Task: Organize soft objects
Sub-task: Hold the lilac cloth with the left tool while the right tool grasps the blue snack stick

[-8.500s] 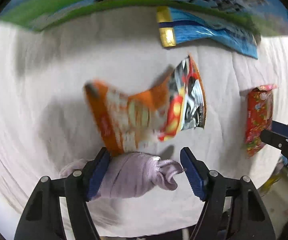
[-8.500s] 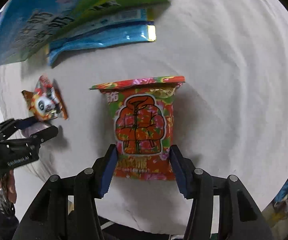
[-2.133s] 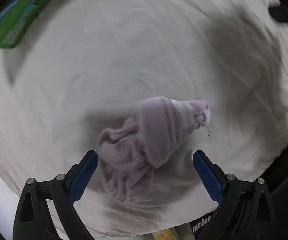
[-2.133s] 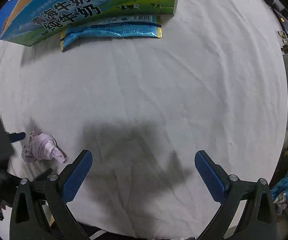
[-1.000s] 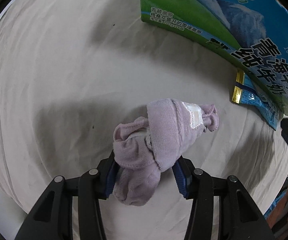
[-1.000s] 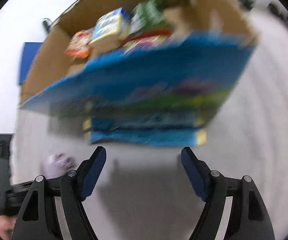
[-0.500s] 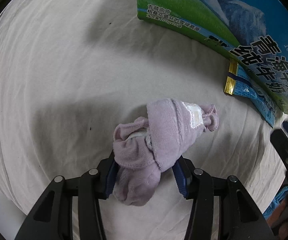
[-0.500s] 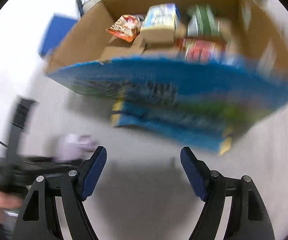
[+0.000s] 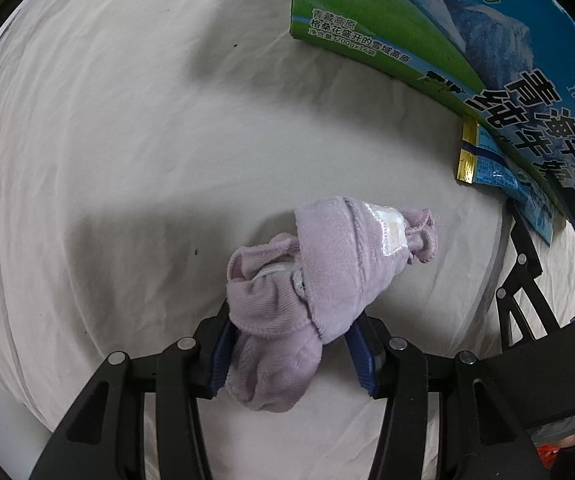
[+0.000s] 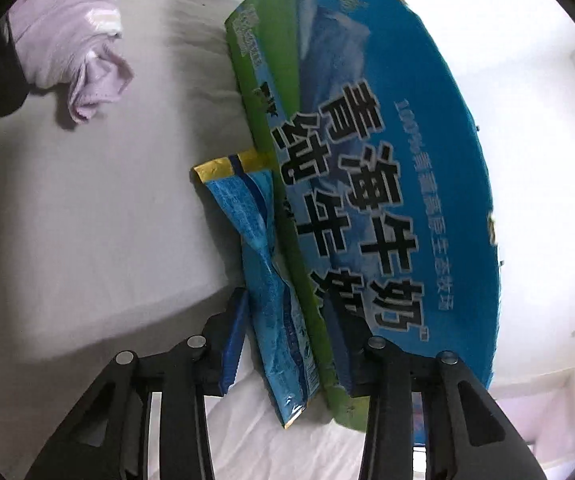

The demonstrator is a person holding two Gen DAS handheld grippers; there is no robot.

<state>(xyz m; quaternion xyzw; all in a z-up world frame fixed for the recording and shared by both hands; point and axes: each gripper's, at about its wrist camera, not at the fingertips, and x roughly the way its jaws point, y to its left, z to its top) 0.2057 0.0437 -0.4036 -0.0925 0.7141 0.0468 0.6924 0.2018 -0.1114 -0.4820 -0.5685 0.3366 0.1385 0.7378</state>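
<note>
My left gripper (image 9: 289, 344) is shut on a bundled lilac sock (image 9: 323, 268) and holds it just above the white cloth. The sock also shows at the top left of the right wrist view (image 10: 67, 40). My right gripper (image 10: 287, 340) straddles a crumpled blue foil snack packet (image 10: 263, 256) that lies against the side of a blue and green milk carton box (image 10: 375, 168). Its jaws stand close around the packet and the box's lower edge; whether they press it is unclear. The packet (image 9: 503, 180) and box (image 9: 467, 48) also show at the right of the left wrist view.
A white wrinkled cloth (image 9: 127, 160) covers the table. The right gripper's black frame (image 9: 535, 272) shows at the right edge of the left wrist view. The table's edge runs along the lower left.
The right gripper swung in from above the open box, came down beside it and narrowed around the blue packet. The left gripper still holds the sock, nearly in place.
</note>
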